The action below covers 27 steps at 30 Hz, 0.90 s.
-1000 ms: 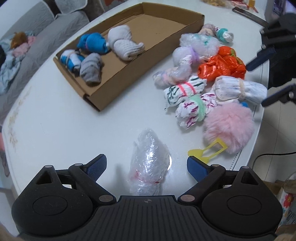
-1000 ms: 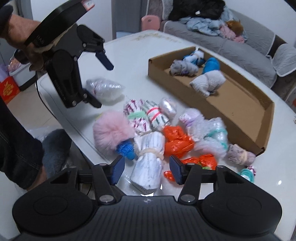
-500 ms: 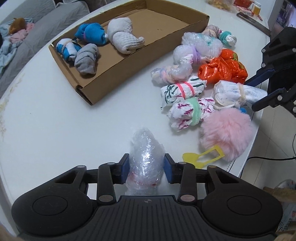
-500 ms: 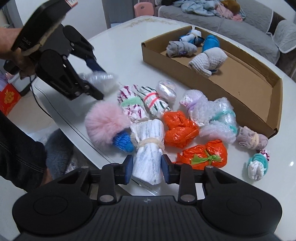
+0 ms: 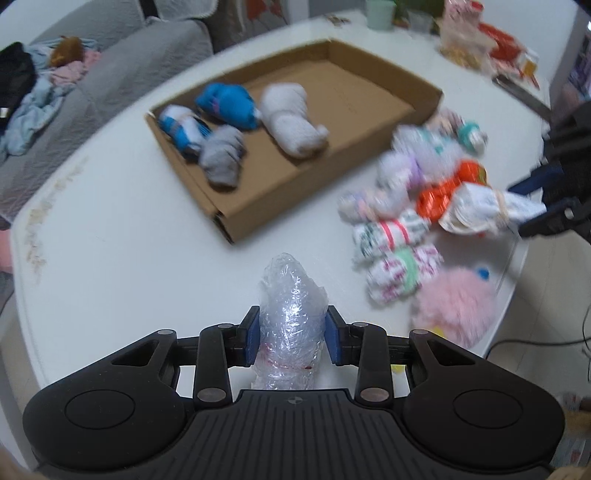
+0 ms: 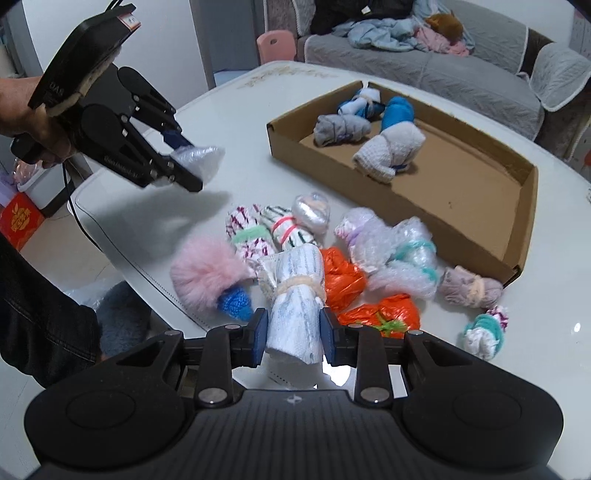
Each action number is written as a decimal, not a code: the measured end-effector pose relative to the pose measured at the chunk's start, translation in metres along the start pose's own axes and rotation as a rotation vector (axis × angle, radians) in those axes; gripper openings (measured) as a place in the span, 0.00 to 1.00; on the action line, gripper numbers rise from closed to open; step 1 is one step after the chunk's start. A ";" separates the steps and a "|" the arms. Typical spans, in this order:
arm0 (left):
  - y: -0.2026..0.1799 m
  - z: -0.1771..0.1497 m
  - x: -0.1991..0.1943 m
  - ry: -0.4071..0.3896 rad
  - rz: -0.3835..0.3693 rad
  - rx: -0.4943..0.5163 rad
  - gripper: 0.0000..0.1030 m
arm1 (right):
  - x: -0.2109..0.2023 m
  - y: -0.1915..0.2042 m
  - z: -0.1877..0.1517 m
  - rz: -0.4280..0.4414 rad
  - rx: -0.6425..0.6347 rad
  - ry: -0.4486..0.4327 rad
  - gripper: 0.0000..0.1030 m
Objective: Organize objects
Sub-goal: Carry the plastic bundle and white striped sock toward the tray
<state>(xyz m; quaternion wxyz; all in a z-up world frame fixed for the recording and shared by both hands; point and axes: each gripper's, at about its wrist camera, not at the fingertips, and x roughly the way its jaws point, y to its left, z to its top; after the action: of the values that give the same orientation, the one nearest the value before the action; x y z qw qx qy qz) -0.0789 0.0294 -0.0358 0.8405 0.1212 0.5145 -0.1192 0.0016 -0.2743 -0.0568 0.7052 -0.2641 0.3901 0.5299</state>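
Both grippers have clamped — left gripper [image 5: 290,339] lifts clear plastic bundle [image 5: 290,325], right gripper [image 6: 291,336] pinches white roll [image 6: 295,314].

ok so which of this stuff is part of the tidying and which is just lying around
Part of the job:
- cardboard box
- clear plastic bundle in the left hand-held gripper
- white roll in the right hand-held gripper
- orange bag
- pink pompom

Just lying about:
- sofa
- pile of clothes
- pink chair
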 end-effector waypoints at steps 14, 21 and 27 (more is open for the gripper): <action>0.010 0.067 -0.028 -0.215 0.024 -0.064 0.40 | -0.051 -0.043 0.047 0.026 0.061 -0.240 0.26; 0.013 0.100 -0.010 -0.243 0.046 -0.033 0.40 | -0.033 -0.070 0.095 0.045 0.012 -0.283 0.26; 0.026 0.111 0.024 -0.207 0.078 -0.067 0.40 | 0.020 -0.077 0.128 0.099 -0.024 -0.240 0.26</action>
<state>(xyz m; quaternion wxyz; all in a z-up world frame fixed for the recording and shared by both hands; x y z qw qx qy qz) 0.0332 0.0162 -0.0065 0.8967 0.0998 0.4237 -0.0810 0.1117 -0.1859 -0.0054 0.7166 -0.1876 0.3094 0.5963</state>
